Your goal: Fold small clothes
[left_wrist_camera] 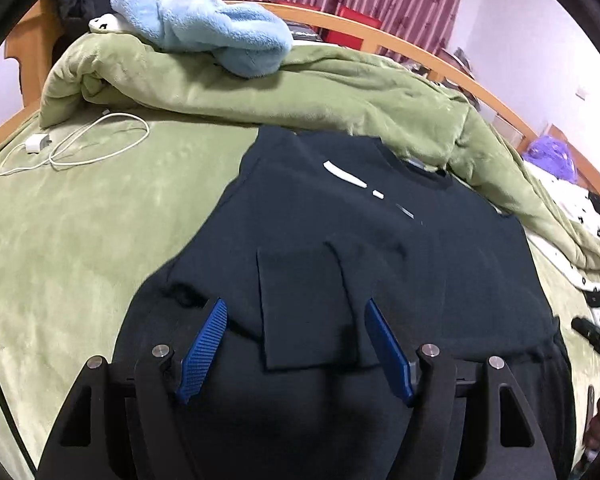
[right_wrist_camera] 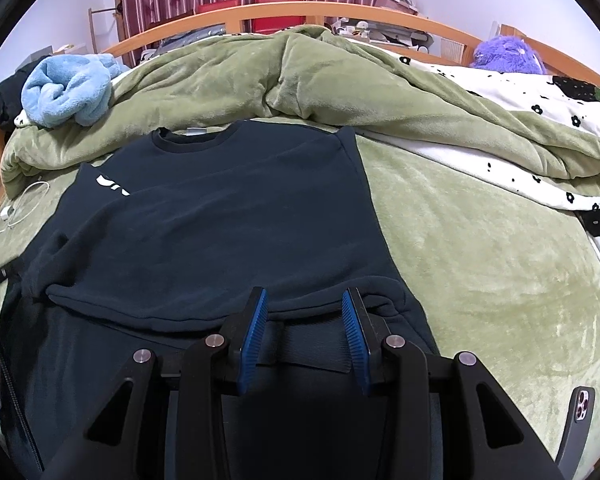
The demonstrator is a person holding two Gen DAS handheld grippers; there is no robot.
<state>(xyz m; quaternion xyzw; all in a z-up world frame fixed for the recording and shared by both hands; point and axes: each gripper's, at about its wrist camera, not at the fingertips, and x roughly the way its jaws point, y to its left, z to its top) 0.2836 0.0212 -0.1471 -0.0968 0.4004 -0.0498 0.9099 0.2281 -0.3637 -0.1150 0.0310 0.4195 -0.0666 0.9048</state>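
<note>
A dark navy sweatshirt (left_wrist_camera: 340, 208) (right_wrist_camera: 220, 220) with a white chest print (left_wrist_camera: 344, 174) lies flat on the green bed cover, collar towards the duvet. One sleeve is folded across the body, and its cuff (left_wrist_camera: 304, 312) lies between the blue pads of my left gripper (left_wrist_camera: 295, 304). That gripper is open wide, its pads clear of the cuff on both sides. My right gripper (right_wrist_camera: 304, 292) stands open over the sweatshirt's near edge. The ribbed hem (right_wrist_camera: 304, 344) lies flat between its fingers, and fabric bunches just outside the right one.
A rumpled green duvet (left_wrist_camera: 300, 92) runs along the far side, with a light blue fleece (left_wrist_camera: 204, 28) on it. A white charger and cable (left_wrist_camera: 36, 144) lie far left. A phone (right_wrist_camera: 580, 412) rests near right. A flowered white sheet (right_wrist_camera: 540, 92) and a purple plush (right_wrist_camera: 508, 56) are far right.
</note>
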